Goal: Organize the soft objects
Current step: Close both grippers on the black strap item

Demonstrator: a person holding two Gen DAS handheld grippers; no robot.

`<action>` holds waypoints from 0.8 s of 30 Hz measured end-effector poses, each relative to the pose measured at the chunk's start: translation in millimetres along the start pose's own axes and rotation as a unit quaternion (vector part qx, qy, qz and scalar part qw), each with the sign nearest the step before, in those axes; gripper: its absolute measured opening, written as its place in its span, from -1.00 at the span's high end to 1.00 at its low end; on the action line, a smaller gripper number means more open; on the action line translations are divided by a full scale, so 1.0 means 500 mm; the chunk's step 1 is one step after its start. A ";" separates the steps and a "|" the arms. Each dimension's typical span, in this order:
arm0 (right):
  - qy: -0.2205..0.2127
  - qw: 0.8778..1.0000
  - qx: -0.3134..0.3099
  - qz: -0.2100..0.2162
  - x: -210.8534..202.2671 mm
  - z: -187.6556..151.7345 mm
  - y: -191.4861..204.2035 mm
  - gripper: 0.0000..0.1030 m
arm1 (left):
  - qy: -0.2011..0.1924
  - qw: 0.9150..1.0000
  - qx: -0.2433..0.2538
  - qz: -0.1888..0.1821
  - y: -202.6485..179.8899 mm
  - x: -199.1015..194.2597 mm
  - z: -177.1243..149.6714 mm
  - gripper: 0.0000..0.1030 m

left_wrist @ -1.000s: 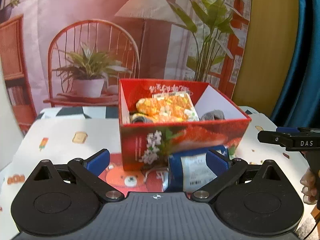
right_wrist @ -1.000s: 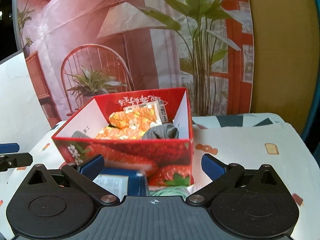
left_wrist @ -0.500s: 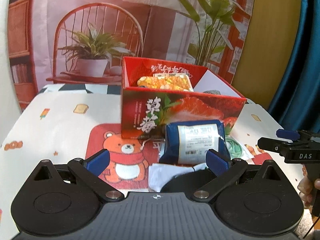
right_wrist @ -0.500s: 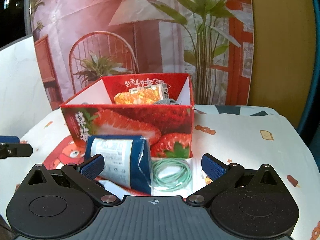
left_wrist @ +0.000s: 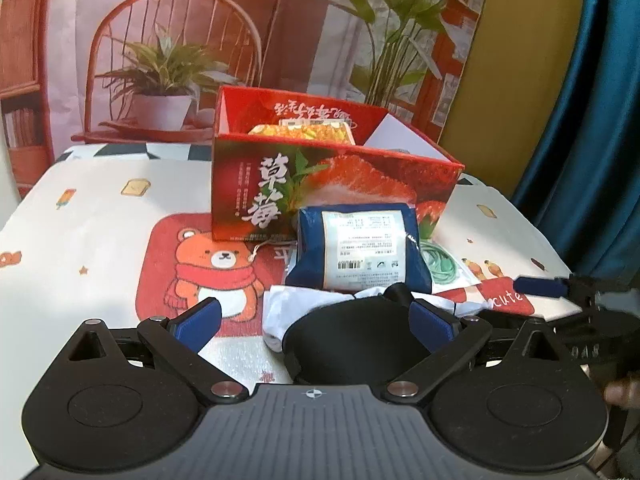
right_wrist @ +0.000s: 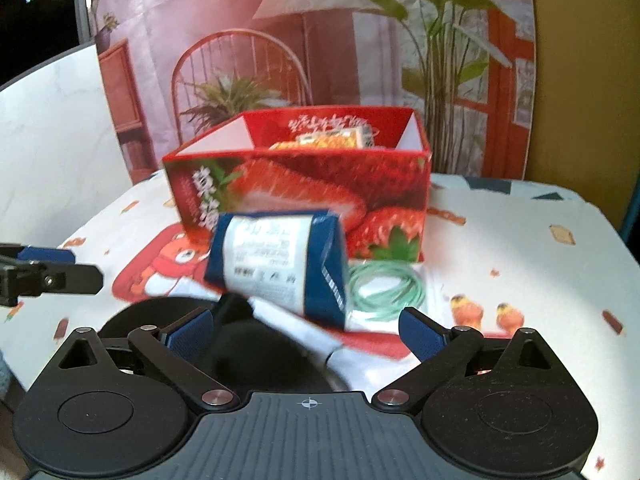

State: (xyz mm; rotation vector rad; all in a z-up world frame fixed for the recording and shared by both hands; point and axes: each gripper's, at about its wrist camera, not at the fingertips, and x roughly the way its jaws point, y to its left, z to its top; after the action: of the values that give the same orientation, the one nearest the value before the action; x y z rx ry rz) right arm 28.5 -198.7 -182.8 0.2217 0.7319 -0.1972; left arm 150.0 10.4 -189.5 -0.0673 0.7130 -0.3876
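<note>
A red strawberry box (left_wrist: 320,196) stands on the table and holds orange-yellow packets (left_wrist: 300,134); it also shows in the right wrist view (right_wrist: 304,196). In front of it lies a blue packet with a white label (left_wrist: 362,248) (right_wrist: 276,260), on a white cloth (left_wrist: 292,304) beside a black soft object (left_wrist: 352,340) (right_wrist: 256,348). A green coil of bands (left_wrist: 438,266) (right_wrist: 384,284) lies to its right. My left gripper (left_wrist: 316,322) is open, around the black object's near end. My right gripper (right_wrist: 304,324) is open, just short of the blue packet.
The table has a white printed cloth (left_wrist: 88,216) with a red bear mat (left_wrist: 208,268). A printed backdrop of a chair and plants (left_wrist: 168,64) stands behind. The right gripper's finger (left_wrist: 560,288) shows at the left view's right edge; the left gripper's finger (right_wrist: 44,272) at the right view's left edge.
Both grippers have pulled back and dropped lower from above the box. The blue packet, white cloth and black object have come into view in front. Both stay open.
</note>
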 end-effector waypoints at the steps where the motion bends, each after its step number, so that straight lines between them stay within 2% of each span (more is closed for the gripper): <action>1: 0.002 1.000 0.000 0.002 -0.001 -0.007 0.004 -0.91 | 0.001 1.000 -0.004 0.000 0.003 0.001 -0.001 -0.95; 7: 0.011 1.000 -0.024 0.005 0.003 -0.033 0.018 -0.91 | 0.003 1.000 -0.008 0.000 0.001 0.004 -0.011 -0.95; 10: 0.019 0.999 -0.030 0.011 0.009 -0.038 0.022 -0.77 | 0.003 1.000 -0.003 -0.002 -0.002 0.005 -0.016 -0.95; 16: 0.031 0.998 -0.055 0.008 0.021 -0.052 0.030 -0.40 | 0.000 1.000 -0.007 -0.005 0.000 0.006 -0.018 -0.95; 20: 0.041 0.999 -0.026 0.010 0.029 -0.057 0.011 -0.02 | -0.001 1.000 -0.005 -0.008 -0.002 0.008 -0.020 -0.95; 24: 0.027 0.999 -0.009 0.018 0.023 -0.049 -0.002 0.35 | -0.008 1.000 -0.001 -0.009 -0.002 0.005 -0.019 -0.95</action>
State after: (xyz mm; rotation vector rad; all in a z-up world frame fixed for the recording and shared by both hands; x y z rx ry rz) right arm 21.1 -194.2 -208.5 0.2230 0.7827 -0.1514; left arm 145.3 9.4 -197.9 -0.0776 0.6980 -0.4036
